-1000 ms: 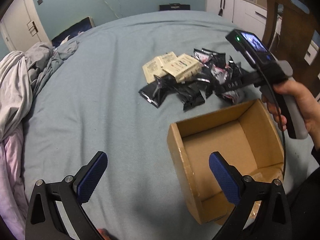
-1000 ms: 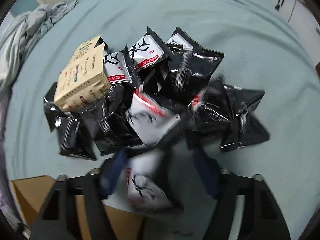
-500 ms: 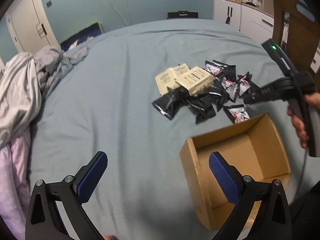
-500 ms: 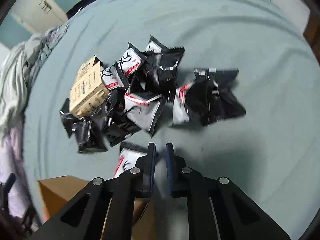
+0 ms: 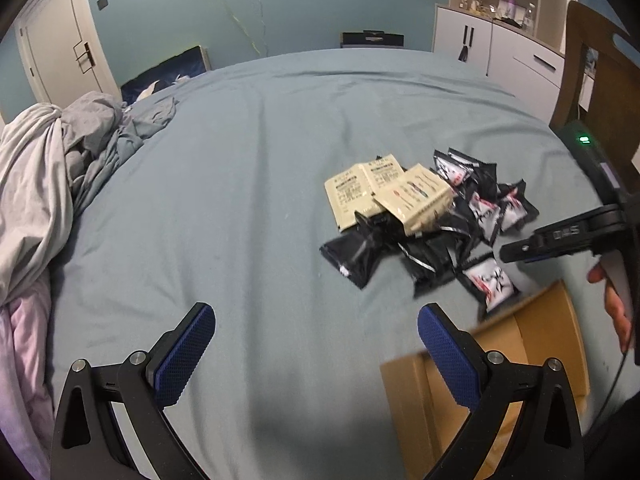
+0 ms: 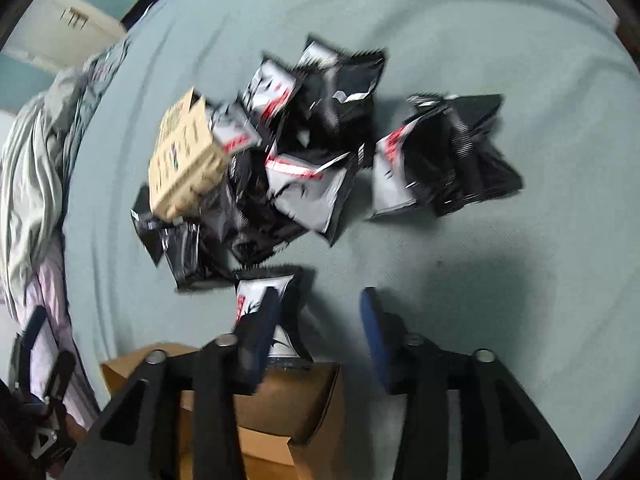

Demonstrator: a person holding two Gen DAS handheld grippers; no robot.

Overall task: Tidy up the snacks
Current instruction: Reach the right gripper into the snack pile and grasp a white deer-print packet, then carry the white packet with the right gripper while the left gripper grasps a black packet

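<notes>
the right gripper [image 6: 316, 320] is hanging over the blue bedsheet [image 5: 248, 168], its jaws opening with nothing pressed between the pads. a black-and-white snack packet [image 6: 260, 292] is lying on the sheet just beside and partly under the left finger, outside the gap, close to the rim of the cardboard box [image 6: 280, 412]. the rest of the snack pile [image 6: 304, 152] is sitting farther ahead of the fingers, with a tan packet [image 6: 182, 168] resting on its left edge. the left gripper [image 5: 316, 352] is hovering with its jaws spread wide and empty over bare sheet, the box [image 5: 532, 344] showing behind its right finger, the pile [image 5: 432, 220] well ahead. crumpled bedding [image 5: 44, 168] is lying at the left.
</notes>
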